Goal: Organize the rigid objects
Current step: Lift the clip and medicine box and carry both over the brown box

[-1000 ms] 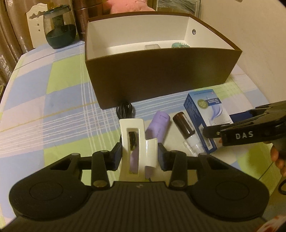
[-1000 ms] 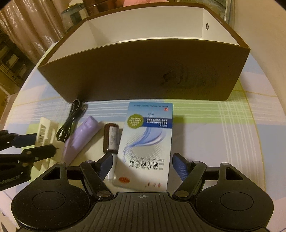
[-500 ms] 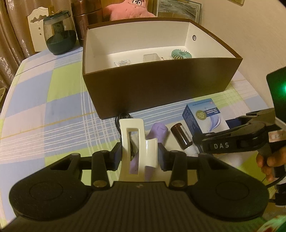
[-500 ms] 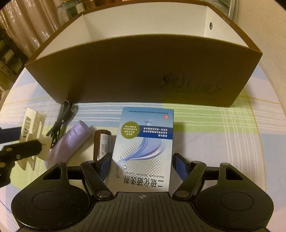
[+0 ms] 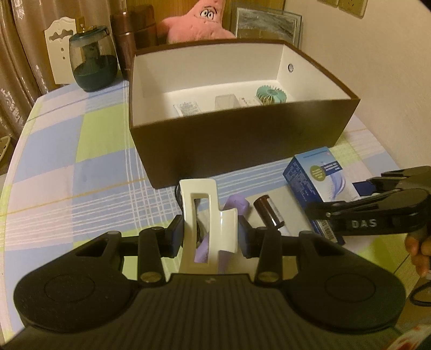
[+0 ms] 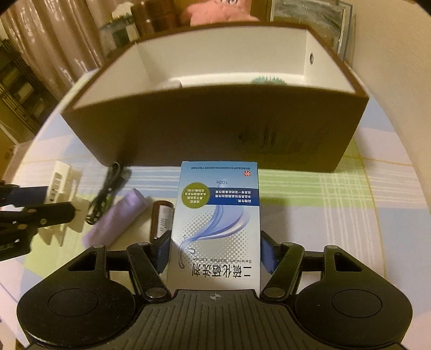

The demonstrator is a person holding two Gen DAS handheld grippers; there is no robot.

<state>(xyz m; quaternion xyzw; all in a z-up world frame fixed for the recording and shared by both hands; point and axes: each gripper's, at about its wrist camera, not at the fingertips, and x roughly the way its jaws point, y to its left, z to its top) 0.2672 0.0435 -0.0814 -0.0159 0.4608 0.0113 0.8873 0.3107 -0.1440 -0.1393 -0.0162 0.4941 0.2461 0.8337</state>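
My left gripper (image 5: 208, 234) is shut on a white hair claw clip (image 5: 200, 215) and holds it above the table, in front of the brown box (image 5: 242, 145). My right gripper (image 6: 215, 250) is shut on a blue and white lotion carton (image 6: 216, 223), also raised in front of the box (image 6: 215, 129). A purple tube (image 6: 118, 215), a brown bottle (image 6: 161, 218) and a black cable (image 6: 107, 193) lie on the checked tablecloth between the grippers. The box holds a teal round fan (image 5: 270, 94) and small clear items (image 5: 186, 107).
A dark glass jar (image 5: 93, 67), brown canisters (image 5: 126, 45), a pink plush toy (image 5: 199, 21) and a framed picture (image 5: 266, 24) stand behind the box. A wall runs along the right. Curtains hang at the left.
Both grippers have risen with their objects, so more of the box's inside shows. The right gripper has closed onto the carton and lifted it off the table.
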